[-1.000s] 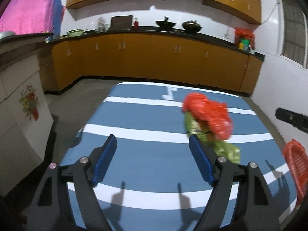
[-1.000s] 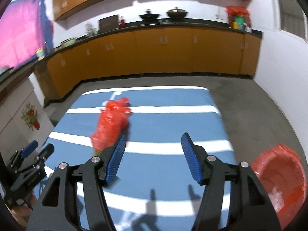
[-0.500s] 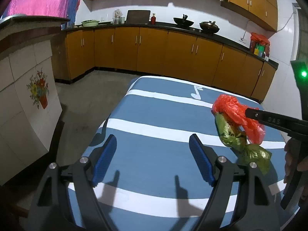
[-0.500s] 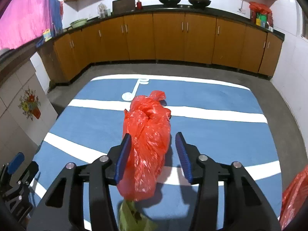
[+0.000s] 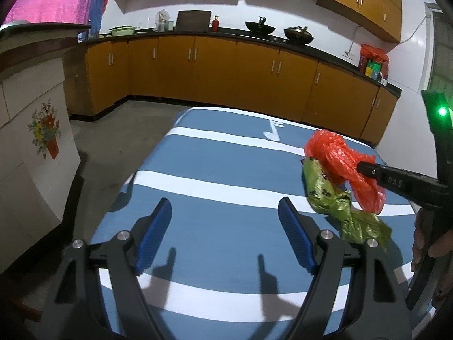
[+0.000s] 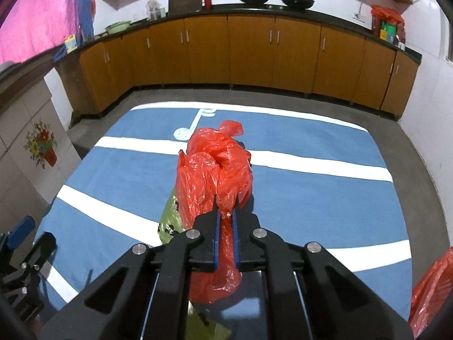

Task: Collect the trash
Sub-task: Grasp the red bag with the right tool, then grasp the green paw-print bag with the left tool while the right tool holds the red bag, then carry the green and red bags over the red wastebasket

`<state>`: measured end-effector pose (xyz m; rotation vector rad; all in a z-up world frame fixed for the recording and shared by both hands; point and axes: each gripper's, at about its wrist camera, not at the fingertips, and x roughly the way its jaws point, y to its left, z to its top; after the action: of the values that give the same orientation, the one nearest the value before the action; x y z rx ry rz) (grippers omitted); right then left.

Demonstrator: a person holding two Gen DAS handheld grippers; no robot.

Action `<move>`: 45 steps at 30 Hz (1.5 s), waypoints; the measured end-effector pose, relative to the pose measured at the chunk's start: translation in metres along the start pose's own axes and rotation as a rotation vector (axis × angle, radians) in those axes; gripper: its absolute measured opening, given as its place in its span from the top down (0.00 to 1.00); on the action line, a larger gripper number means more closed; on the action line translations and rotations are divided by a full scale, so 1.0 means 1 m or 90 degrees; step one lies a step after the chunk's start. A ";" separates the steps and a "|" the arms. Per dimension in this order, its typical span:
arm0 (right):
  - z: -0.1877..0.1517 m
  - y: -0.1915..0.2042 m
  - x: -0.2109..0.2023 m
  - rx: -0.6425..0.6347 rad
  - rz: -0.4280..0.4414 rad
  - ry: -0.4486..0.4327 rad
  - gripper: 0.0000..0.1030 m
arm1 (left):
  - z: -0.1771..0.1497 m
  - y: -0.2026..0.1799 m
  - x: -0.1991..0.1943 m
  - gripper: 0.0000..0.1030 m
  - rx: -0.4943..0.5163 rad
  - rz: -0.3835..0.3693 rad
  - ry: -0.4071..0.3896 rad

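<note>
Right gripper (image 6: 226,212) pinches red bag (image 6: 215,170) over striped blue cloth (image 5: 215,198) (kitchen cabinets (image 5: 226,68) behind); left gripper (image 5: 225,212) spread.

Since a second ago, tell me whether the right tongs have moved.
Yes. The right tongs slid left over the blue mat onto the red bag and have just closed on it.

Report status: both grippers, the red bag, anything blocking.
Right gripper just closed, pinching red plastic bag. Left gripper open, empty. Green bag lies against the red one. Nothing blocking.
</note>
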<state>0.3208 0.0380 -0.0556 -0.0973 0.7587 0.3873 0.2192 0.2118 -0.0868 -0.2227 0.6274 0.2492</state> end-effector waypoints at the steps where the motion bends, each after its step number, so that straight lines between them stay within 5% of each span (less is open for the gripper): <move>1: 0.000 -0.003 -0.003 0.004 -0.004 -0.005 0.93 | 0.000 -0.003 0.000 0.26 0.001 -0.005 0.001; 15: -0.032 -0.080 -0.050 0.065 -0.086 -0.038 0.93 | 0.002 -0.098 0.016 0.26 0.037 -0.113 0.047; 25: -0.052 -0.108 -0.058 0.107 -0.093 -0.021 0.93 | -0.010 -0.150 0.060 0.28 0.085 -0.087 0.128; 30: -0.056 -0.113 -0.056 0.117 -0.086 -0.018 0.93 | -0.020 -0.154 0.076 0.43 0.088 -0.081 0.178; 36: -0.057 -0.114 -0.061 0.121 -0.078 -0.025 0.93 | -0.018 -0.150 0.077 0.86 0.080 -0.103 0.179; 45: -0.064 -0.115 -0.081 0.120 -0.073 -0.045 0.93 | -0.002 -0.135 0.049 0.92 0.075 -0.129 0.116</move>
<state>0.2694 -0.1072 -0.0522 0.0503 0.7130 0.2075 0.2963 0.0920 -0.1000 -0.1953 0.7914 -0.0040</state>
